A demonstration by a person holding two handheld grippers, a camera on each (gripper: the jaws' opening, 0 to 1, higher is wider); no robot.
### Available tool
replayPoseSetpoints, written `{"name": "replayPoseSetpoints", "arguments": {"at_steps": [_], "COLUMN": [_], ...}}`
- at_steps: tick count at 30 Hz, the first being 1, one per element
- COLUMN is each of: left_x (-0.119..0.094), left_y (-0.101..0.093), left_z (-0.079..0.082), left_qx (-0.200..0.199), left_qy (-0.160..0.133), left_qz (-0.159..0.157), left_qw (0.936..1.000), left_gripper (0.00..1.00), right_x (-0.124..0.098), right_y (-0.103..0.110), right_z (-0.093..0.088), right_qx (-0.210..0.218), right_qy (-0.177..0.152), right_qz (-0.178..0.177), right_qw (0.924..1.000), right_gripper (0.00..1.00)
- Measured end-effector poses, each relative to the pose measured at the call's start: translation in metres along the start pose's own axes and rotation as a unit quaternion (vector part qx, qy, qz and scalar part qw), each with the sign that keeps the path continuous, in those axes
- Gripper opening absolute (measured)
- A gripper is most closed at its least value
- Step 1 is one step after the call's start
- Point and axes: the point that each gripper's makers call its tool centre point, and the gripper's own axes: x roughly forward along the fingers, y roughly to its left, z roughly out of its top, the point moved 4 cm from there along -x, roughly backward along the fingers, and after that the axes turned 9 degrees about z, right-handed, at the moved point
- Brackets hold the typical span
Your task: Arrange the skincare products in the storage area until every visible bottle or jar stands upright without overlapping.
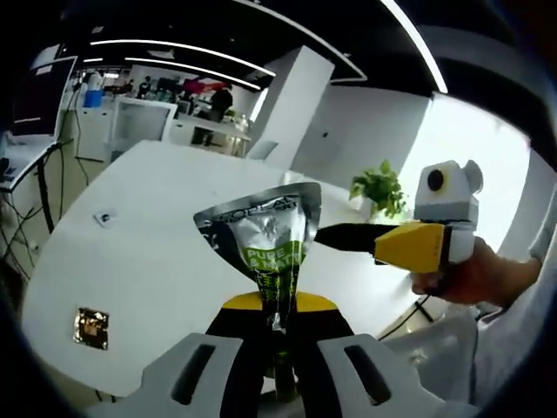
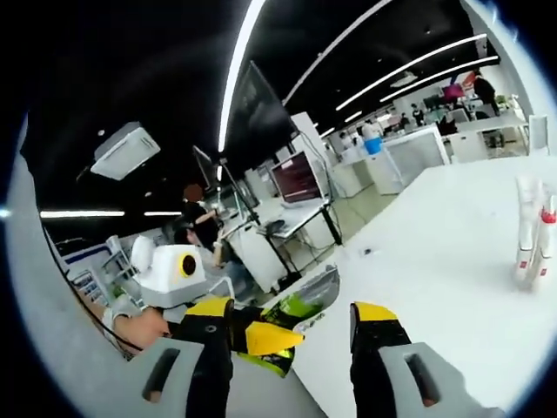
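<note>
Now the left gripper [image 1: 277, 326] has its fingers clenched on the silver tube [image 1: 265, 239], gripping the narrow lower end while the crimped flat end fans out above the white tabletop [image 1: 148, 226]. The right gripper [image 2: 291, 335] holds its fingers released, spread beside the tube. Two white bottles [image 2: 533, 231] stand upright farther along the tabletop.

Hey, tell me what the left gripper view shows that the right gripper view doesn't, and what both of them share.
Left gripper view: a potted plant past the table's far edge, and a small gold square lying flat on the white table.

Right gripper view: two white bottles standing upright on the table, and a dark monitor behind.

Both: the silver and green tube, clamped in the left gripper, the right gripper open beside it.
</note>
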Motion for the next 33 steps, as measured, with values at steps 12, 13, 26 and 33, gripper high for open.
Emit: {"name": "replayPoseSetpoints", "arguments": {"at_steps": [12, 13, 26, 33], "left_x": [-0.005, -0.004, -0.002, -0.002], "left_y": [-0.013, -0.013, -0.030, -0.034], "left_z": [0.007, 0.007, 0.000, 0.001], "left_qx": [0.023, 0.023, 0.050, 0.052], "left_qy": [-0.029, -0.028, -0.014, -0.018], "left_qz": [-0.037, -0.040, -0.080, -0.091], "left_qw": [0.9987, 0.9985, 0.9954, 0.9943], "left_gripper": [0.06, 0.06, 0.06, 0.09], "right_x": [0.007, 0.007, -0.002, -0.005], "right_y": [-0.005, -0.005, -0.002, 0.000], "right_z": [0.002, 0.002, -0.009, -0.006], "right_qx": [0.048, 0.052, 0.128, 0.116], "right_qy": [-0.010, -0.012, -0.065, -0.063], "right_qz": [0.006, 0.007, 0.025, 0.030], "right_qw": [0.9988, 0.9985, 0.9893, 0.9908], "right_gripper": [0.35, 0.33, 0.12, 0.08]}}
